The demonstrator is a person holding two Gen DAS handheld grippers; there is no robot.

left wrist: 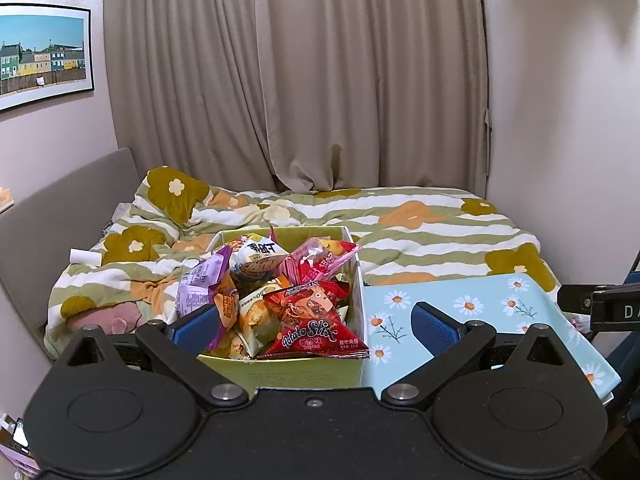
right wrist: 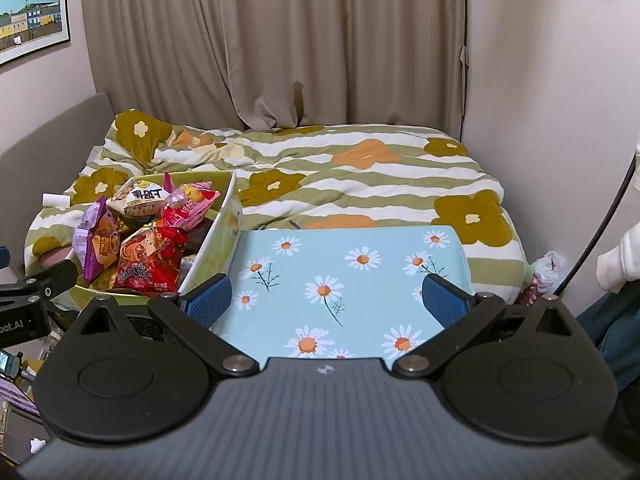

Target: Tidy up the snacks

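Beige curtains (left wrist: 320,80) and a bed with a flowered quilt (right wrist: 360,176) fill the room behind my work area. Nearest me is a green box (left wrist: 296,372) heaped with snack packets, and just to its right lies a blue daisy-print board (right wrist: 340,272), which may be the box's lid, though I cannot tell. My left tool (left wrist: 316,326) hangs over the near edge of the box with its blue pads spread wide and nothing between them; my right tool (right wrist: 326,300) is likewise apart and empty, above the board. On top of the heap at the box's near side sits a red crisp packet (left wrist: 316,324), with a purple packet (left wrist: 200,288) to its left, a pink one (left wrist: 320,258) behind, and a white one (left wrist: 256,258) at the back. I judge these light, puffed and crackly, slippery to pinch flat, so I would grip a sealed edge or corner. Packets lower in the box are buried, and what carries the box and board is hidden.
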